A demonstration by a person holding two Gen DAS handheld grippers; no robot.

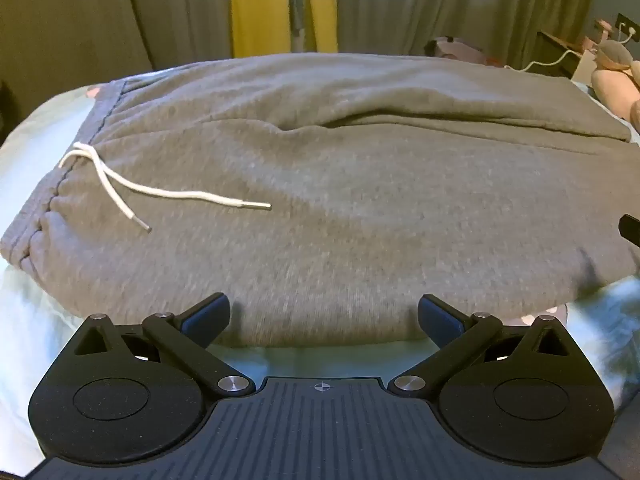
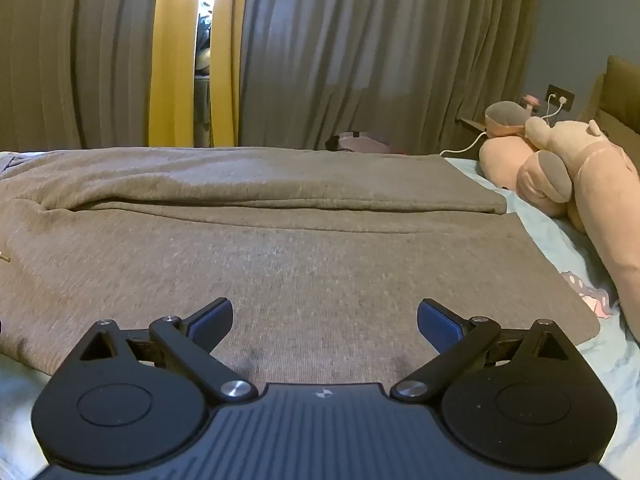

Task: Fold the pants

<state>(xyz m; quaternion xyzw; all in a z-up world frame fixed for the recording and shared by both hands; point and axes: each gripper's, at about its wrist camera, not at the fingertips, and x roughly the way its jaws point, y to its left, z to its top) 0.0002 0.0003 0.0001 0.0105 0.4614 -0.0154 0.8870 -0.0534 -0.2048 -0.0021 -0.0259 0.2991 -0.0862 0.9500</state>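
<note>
The grey sweatpants (image 1: 340, 184) lie spread flat on the bed (image 1: 24, 152), over a pale blue sheet, with the waistband (image 1: 48, 184) at the left and the legs running to the right. One leg (image 2: 280, 180) lies beside the other along the far side, with a seam ridge between them. No fold is judged complete; every fold appears left to do.

The left tool (image 1: 324, 316) hangs at the near edge of the garment, fingers spread wide, nothing between them. The right tool (image 2: 325, 320) hovers over the near leg, likewise spread and empty.

The white drawstring (image 1: 160, 192) trails loose across the front. A pink plush toy (image 2: 560, 168) lies by the leg ends. The far leg's outer edge is hard to make out.
</note>
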